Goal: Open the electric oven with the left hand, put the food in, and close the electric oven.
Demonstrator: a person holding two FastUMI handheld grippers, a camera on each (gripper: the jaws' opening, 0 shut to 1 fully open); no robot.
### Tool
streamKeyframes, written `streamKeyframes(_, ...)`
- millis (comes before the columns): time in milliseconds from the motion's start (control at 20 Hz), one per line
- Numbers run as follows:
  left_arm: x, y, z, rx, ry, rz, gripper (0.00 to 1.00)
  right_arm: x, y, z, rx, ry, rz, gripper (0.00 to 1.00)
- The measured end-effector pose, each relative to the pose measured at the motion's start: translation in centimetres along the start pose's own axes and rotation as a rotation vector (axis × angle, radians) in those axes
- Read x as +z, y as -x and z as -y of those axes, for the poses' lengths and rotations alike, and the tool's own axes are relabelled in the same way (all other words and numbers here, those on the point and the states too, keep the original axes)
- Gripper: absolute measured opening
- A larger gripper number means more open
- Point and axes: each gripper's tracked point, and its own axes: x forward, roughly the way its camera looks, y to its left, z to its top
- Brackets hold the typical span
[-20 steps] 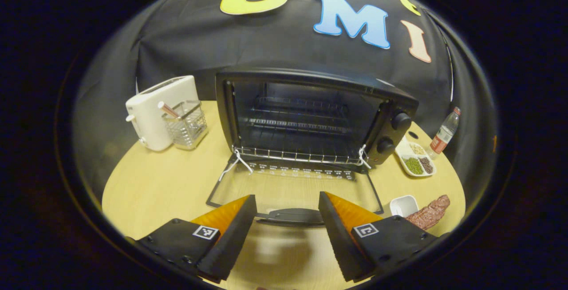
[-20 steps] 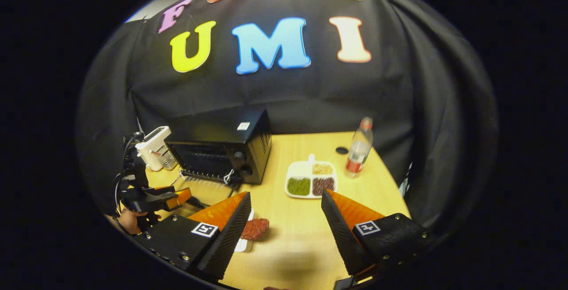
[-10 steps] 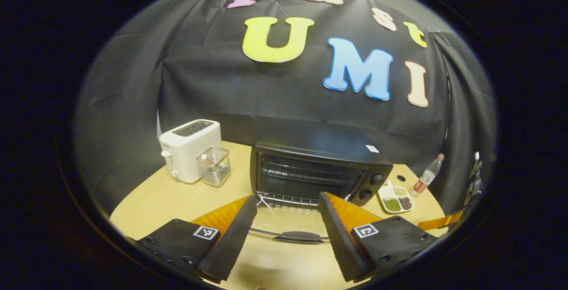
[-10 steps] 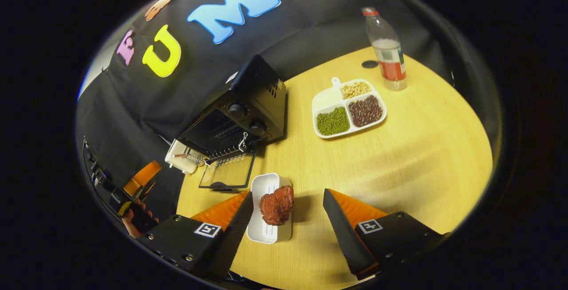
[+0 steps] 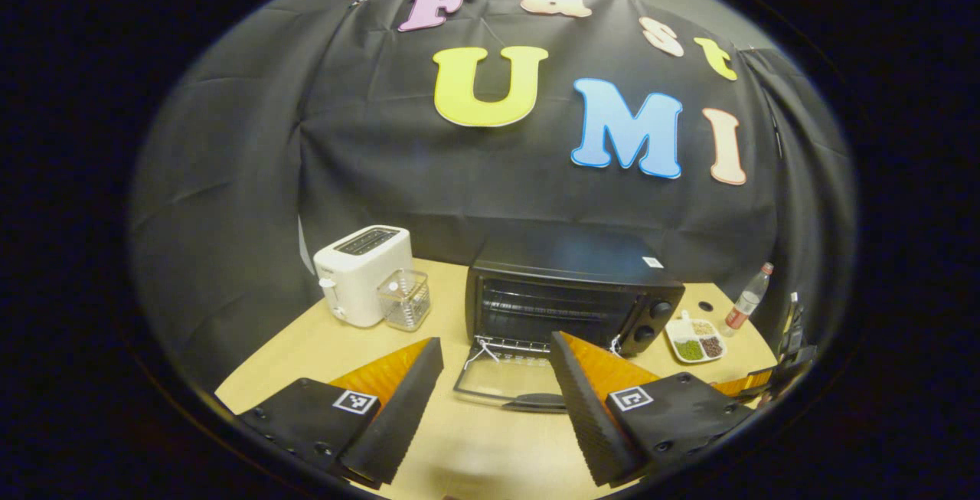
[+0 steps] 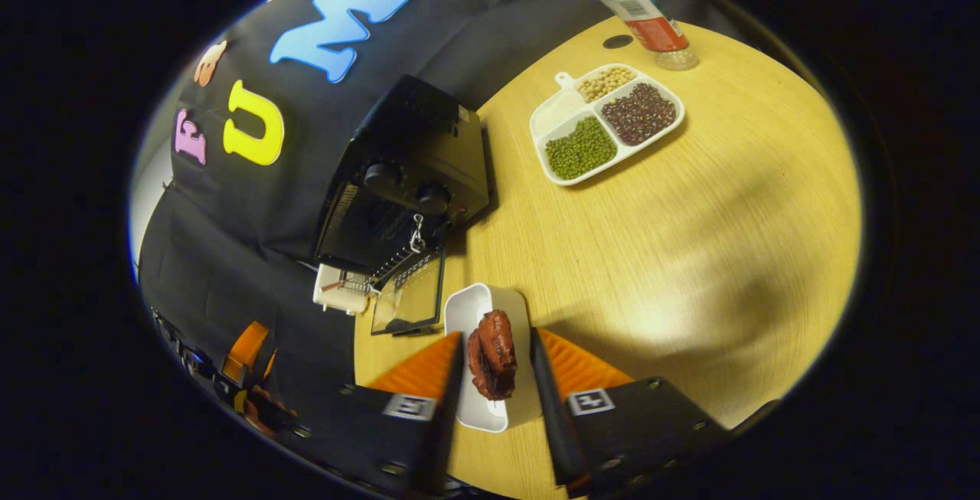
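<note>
already the electric oven [image 5: 570,302] stands with its glass door [image 5: 505,383] dropped flat on the wooden table [image 6: 674,217], step one done. the left gripper [image 5: 496,400] hangs back, fingers spread and empty. the right gripper [image 6: 494,400] brackets the red meat [image 6: 491,354] on its white tray [image 6: 465,316]; whether the fingers touch it cannot be told. loading and closing remain.

Black oven [image 5: 570,305] open, reddish meat [image 6: 491,353] on dish [image 6: 467,316]
</note>
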Motion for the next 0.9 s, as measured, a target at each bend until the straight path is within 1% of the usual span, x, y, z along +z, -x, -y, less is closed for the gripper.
streamKeyframes(50,-0.1,0.2,-0.3,0.005,0.003,0.000,0.94,-0.3,0.3,-0.3,0.022,-0.035,-0.004,0.35)
streamKeyframes(100,0.0,0.4,-0.6,0.008,0.005,0.002,0.94,-0.6,0.5,-0.6,0.043,-0.056,-0.020,0.35)
streamKeyframes(150,-0.1,0.5,-0.7,0.010,0.008,0.002,0.94,1.0,2.0,0.0,0.046,-0.072,-0.005,0.25)
streamKeyframes(200,0.0,0.5,-0.8,0.012,0.008,0.000,0.94,0.3,0.4,-0.3,0.056,-0.080,-0.005,0.13)
streamKeyframes(250,0.1,0.4,-1.0,0.015,0.007,0.002,0.94,0.0,0.1,-0.5,0.051,-0.089,0.000,0.13)
streamKeyframes(300,0.2,0.4,-1.1,0.013,0.011,0.004,0.97,-0.1,0.1,-0.8,0.063,-0.088,-0.003,0.08)
streamKeyframes(350,0.2,0.4,-0.9,0.009,0.015,0.004,0.94,-0.4,0.2,-1.2,0.078,-0.092,-0.009,0.08)
streamKeyframes(550,0.8,0.8,-1.1,-0.002,0.020,0.019,0.94,0.0,1.1,-2.2,0.112,-0.119,0.014,0.07)
streamKeyframes(600,1.0,0.8,-1.2,-0.007,0.024,0.021,0.92,0.3,1.4,-2.6,0.123,-0.134,0.026,0.07)
streamKeyframes(650,1.2,0.9,-1.2,-0.012,0.027,0.026,0.92,0.5,1.8,-3.1,0.138,-0.151,0.039,0.07)
streamKeyframes(700,1.7,1.0,-1.1,-0.018,0.029,0.037,0.94,0.9,2.2,-3.9,0.164,-0.174,0.052,0.08)
streamKeyframes(750,2.1,1.1,-1.0,-0.029,0.028,0.051,0.92,1.2,2.7,-5.0,0.198,-0.202,0.067,0.07)
streamKeyframes(800,2.4,1.2,-0.8,-0.042,0.021,0.066,0.97,1.6,3.0,-5.9,0.221,-0.224,0.081,0.07)
streamKeyframes(900,3.2,1.6,-0.6,-0.066,0.008,0.090,0.92,2.2,3.4,-7.8,0.275,-0.246,0.112,0.07)
